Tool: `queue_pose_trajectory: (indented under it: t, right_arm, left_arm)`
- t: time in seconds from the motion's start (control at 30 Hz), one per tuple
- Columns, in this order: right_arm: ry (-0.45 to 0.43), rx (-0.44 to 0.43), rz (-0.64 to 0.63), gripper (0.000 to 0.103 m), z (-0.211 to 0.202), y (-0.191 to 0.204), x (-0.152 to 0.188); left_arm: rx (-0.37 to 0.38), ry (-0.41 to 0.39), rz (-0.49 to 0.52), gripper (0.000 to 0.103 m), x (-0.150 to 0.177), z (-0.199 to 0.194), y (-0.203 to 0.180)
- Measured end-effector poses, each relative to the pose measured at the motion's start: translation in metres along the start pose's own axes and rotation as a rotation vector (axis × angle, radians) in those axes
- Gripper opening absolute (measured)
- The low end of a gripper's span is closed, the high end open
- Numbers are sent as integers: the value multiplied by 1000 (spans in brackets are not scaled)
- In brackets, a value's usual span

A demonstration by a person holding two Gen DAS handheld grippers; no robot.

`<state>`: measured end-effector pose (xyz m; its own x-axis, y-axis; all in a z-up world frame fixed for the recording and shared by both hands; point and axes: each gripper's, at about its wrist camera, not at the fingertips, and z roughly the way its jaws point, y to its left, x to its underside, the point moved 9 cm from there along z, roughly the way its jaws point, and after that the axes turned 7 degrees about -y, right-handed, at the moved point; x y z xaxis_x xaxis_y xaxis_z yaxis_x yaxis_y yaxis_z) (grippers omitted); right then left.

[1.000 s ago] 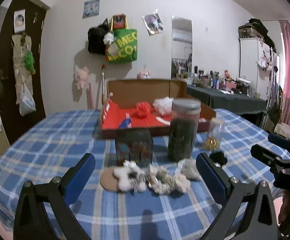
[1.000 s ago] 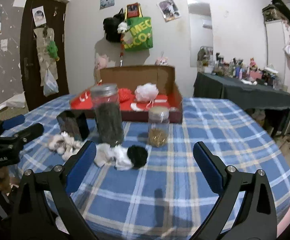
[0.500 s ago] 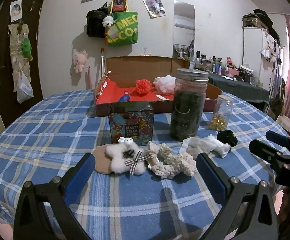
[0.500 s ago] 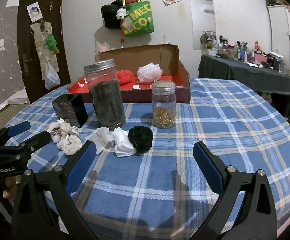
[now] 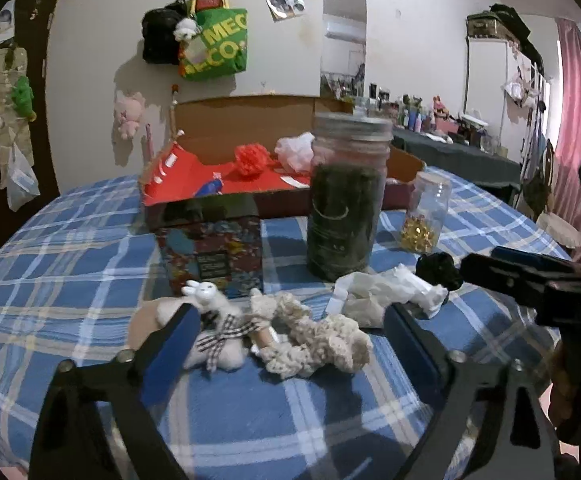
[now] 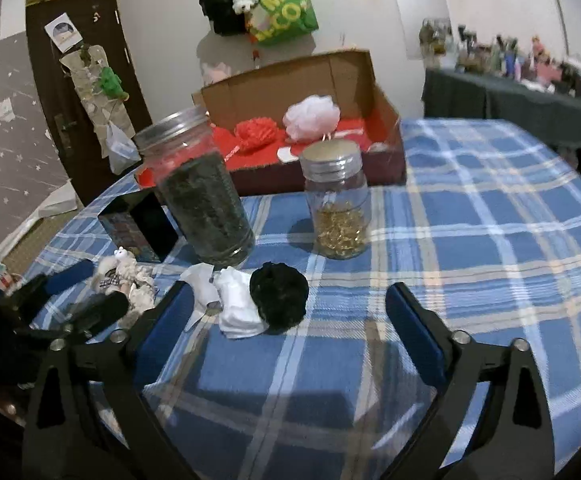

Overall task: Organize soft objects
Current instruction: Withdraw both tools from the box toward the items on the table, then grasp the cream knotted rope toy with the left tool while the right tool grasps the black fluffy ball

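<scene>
Soft items lie in a row on the blue plaid table. In the left wrist view, a fluffy white bunny toy [image 5: 218, 316] with a checked bow and a cream crocheted scrunchie [image 5: 318, 340] sit between the fingers of my left gripper [image 5: 290, 332]. Its jaws are closing and do not touch either. In the right wrist view, a black scrunchie [image 6: 280, 296] and a crumpled white cloth [image 6: 236, 306] lie between the fingers of my right gripper [image 6: 290, 320]. It is also closing, with its pads clear of them. Behind stands a red-lined cardboard box [image 6: 386, 108] holding a red pompom [image 6: 252, 130] and a white mesh puff [image 6: 312, 116].
A tall dark-filled jar [image 5: 346, 200], a small jar of gold bits [image 6: 336, 204] and a patterned tin [image 5: 210, 252] stand just behind the soft items. The box sits behind those. The table's right half [image 6: 490, 220] is bare cloth. A dark side table lines the far wall.
Both grippers came forward and down toward the soft items, which now look larger and lie between the fingers. Both pairs of jaws have narrowed a little.
</scene>
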<state>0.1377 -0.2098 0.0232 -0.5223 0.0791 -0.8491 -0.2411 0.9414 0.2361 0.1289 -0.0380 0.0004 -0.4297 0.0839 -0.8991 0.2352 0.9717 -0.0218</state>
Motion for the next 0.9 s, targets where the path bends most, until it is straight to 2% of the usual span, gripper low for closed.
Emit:
queue_pose_trajectory:
  t: [0.03,0.07,0.1,0.17,0.2,0.23,0.27,0.47,0.5,0.8,0.87,0.9]
  right_arm:
    - [19,-15,15,79,6,-2,1]
    - [32,-22,25,73,11,-3,2]
    - [42,-25,30,69,14,-3,3]
    - [82,-43,45,42,25,-4,8]
    - [95,-47,49,37,27,-3,10]
    - [114,-63,53,34,30,-2,13]
    - [115,-74,54,31,30,-1,13]
    - [65,-79,48,29,18,1,8]
    - [60,-81,51,29,16,2,7]
    - [7,-80,20,29,-4,16,-3]
    - [6,-87,22,29,-7,17,-2]
    - [7,-89,24,29,-8,18,-1]
  left_arm:
    - [5,15,5,85,2,5,-2]
    - [13,27,9,82,4,8,-5]
    - [25,41,15,75,6,12,-8]
    - [22,64,37,66,10,20,-11]
    - [11,72,55,59,13,23,-11]
    - [11,76,63,51,14,24,-12]
    - [25,76,58,48,14,24,-13]
    - [36,50,41,16,4,18,-9]
    - [34,43,36,4,2,16,-8]
    - [60,27,36,4,-5,6,-12]
    - [60,23,34,12,-3,2,-10]
    - [68,23,31,29,-2,1,-9]
